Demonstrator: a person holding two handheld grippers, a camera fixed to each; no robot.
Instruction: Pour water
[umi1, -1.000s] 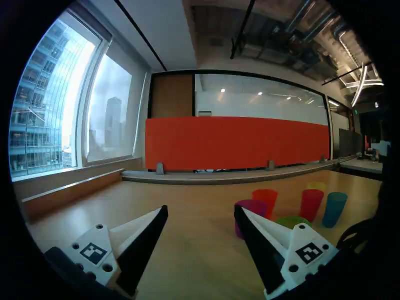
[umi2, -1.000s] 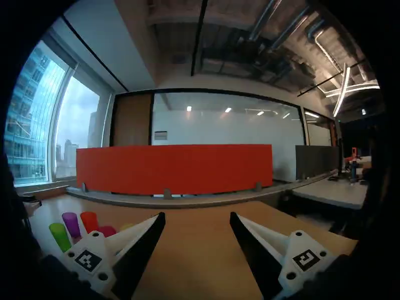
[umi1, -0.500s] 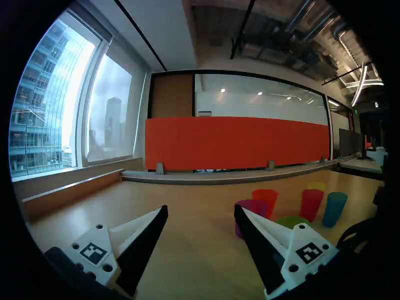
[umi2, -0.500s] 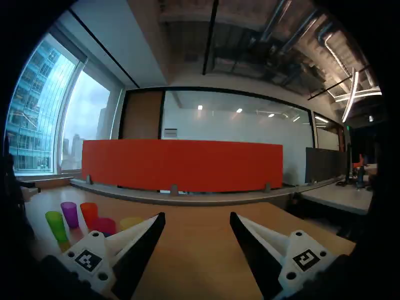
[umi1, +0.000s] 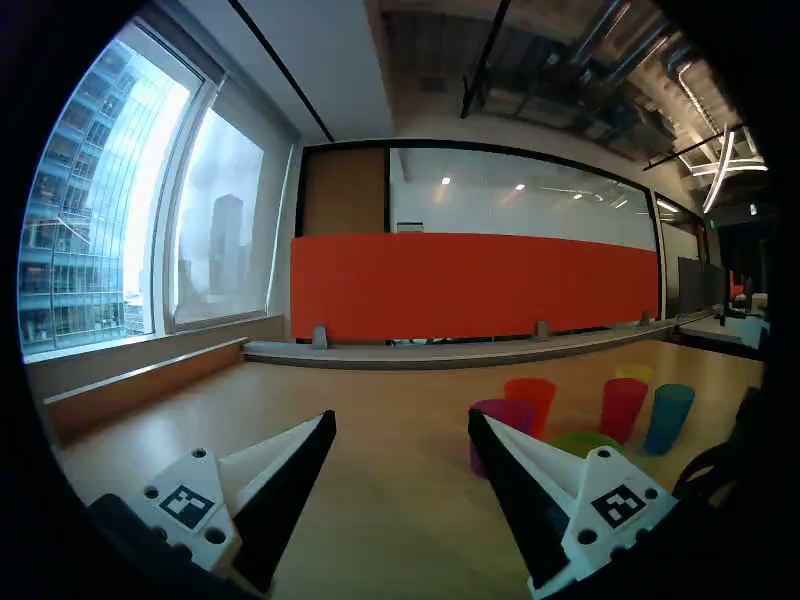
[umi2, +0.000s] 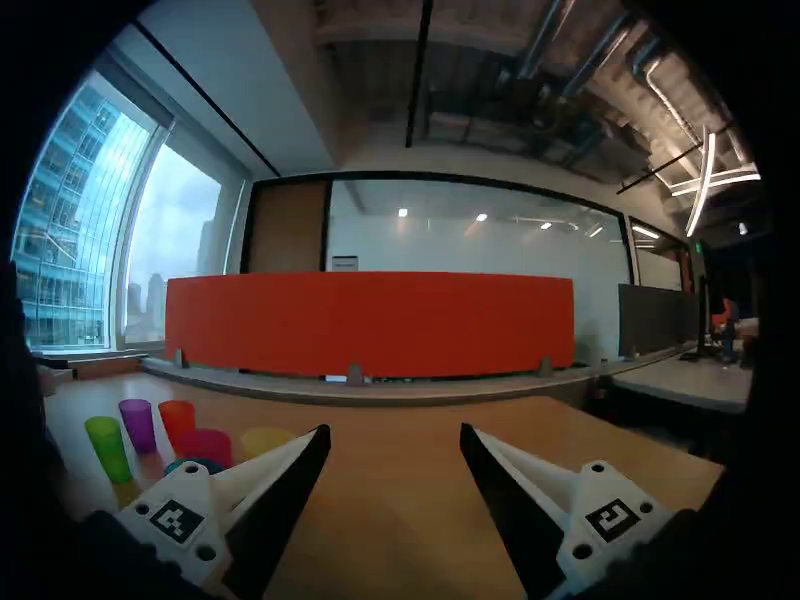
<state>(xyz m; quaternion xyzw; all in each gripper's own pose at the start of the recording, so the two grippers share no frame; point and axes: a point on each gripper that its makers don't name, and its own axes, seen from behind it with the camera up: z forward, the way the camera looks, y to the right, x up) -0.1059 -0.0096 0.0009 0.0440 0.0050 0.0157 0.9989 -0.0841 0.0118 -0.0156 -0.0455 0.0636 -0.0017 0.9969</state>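
Left gripper (umi1: 400, 455): jaws spread wide, empty, over the tabletop (umi1: 390, 400).
Right gripper (umi2: 393, 465): jaws spread wide, empty.
Cups (umi1: 622, 405): clustered upright on the tabletop, on the near side of the orange partition (umi1: 470, 285).
Cups relative to the grippers: beyond the left gripper's right-hand finger and the right gripper's left-hand finger, none touched.

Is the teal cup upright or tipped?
Upright: the teal cup stands on its base on the table, rim up.
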